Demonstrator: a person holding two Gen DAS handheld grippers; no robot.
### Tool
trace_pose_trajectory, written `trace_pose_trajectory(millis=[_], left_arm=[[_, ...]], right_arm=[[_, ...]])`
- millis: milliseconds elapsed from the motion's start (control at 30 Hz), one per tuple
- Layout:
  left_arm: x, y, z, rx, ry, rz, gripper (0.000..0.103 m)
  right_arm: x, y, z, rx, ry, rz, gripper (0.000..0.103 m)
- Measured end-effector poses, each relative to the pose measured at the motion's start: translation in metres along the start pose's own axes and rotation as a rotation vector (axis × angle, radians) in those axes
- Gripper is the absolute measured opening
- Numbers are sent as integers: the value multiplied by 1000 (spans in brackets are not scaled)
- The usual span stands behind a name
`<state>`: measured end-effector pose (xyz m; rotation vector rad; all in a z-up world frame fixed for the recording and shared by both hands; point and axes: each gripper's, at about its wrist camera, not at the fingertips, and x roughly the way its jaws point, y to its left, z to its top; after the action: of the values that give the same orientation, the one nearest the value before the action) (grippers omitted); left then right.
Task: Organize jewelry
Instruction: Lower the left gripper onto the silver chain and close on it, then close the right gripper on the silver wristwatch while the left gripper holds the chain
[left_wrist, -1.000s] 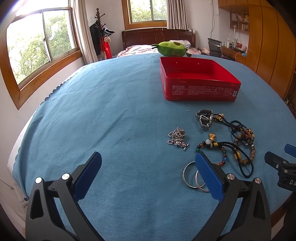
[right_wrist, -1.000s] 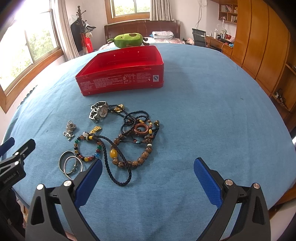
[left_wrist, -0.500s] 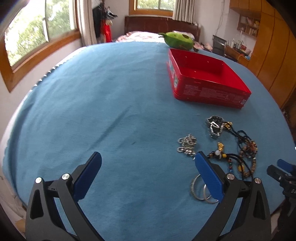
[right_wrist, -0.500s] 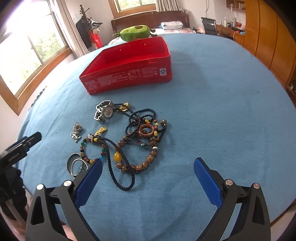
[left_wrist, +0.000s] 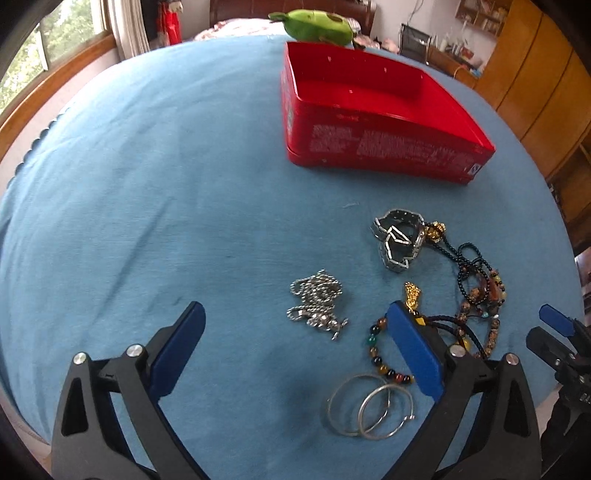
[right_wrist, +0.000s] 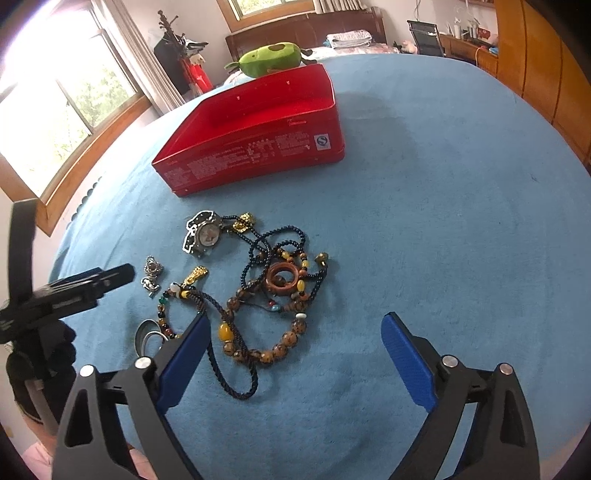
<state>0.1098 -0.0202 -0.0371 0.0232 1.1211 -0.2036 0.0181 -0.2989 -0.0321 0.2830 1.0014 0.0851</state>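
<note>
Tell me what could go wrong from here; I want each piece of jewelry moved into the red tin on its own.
1. The black cord, brown bead strand and dark bead necklace overlap in one heap; lifting one may drag the others.
2. The silver hoops lie flat on the blue cloth, so the left tongs may slip off or pinch fabric.
3. The right tongs are closing with nothing between them.

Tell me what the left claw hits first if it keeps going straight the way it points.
Probably the silver chain on the blue cloth; it lies between the open fingers of the left claw, just ahead. Depth is unclear, so it may meet bare cloth first.
</note>
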Motion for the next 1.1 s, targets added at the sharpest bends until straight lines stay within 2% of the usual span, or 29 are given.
trace_pose_trajectory(millis=[33, 100, 267, 367, 533, 633, 667, 700, 733, 867, 1067, 1100], left_arm=[[6, -2, 1, -3, 17, -7, 93], [14, -3, 3, -7, 46, -24, 82], [36, -10, 8, -9, 96, -58, 80], [40, -14, 9, -6, 93, -53, 76], [40, -26, 13, 12, 100, -97, 60], [42, -32, 13, 17, 95, -99, 51], [42, -33, 12, 11, 89, -93, 41], [41, -31, 11, 3, 83, -89, 26], [40, -29, 10, -4, 81, -91, 20], [41, -29, 12, 1, 71, -112, 15], [29, -16, 18, -39, 31, -139, 9], [26, -13, 18, -42, 19, -135, 4]], right_arm=[[0, -2, 1, 3, -1, -3, 92], [2, -5, 2, 10, -4, -9, 91], [4, -7, 3, 2, -19, -11, 88], [5, -6, 4, -8, -22, -4, 84], [10, -4, 7, -15, -14, 2, 80], [12, -2, 10, -16, -11, 20, 73], [13, -1, 11, -17, -9, 26, 70], [14, 1, 13, -17, -6, 32, 68], [15, 2, 14, -18, -5, 36, 67], [20, 15, 22, -34, 8, 76, 56], [39, 41, 38, -50, 61, 116, 47], [43, 44, 41, -52, 69, 119, 44]])
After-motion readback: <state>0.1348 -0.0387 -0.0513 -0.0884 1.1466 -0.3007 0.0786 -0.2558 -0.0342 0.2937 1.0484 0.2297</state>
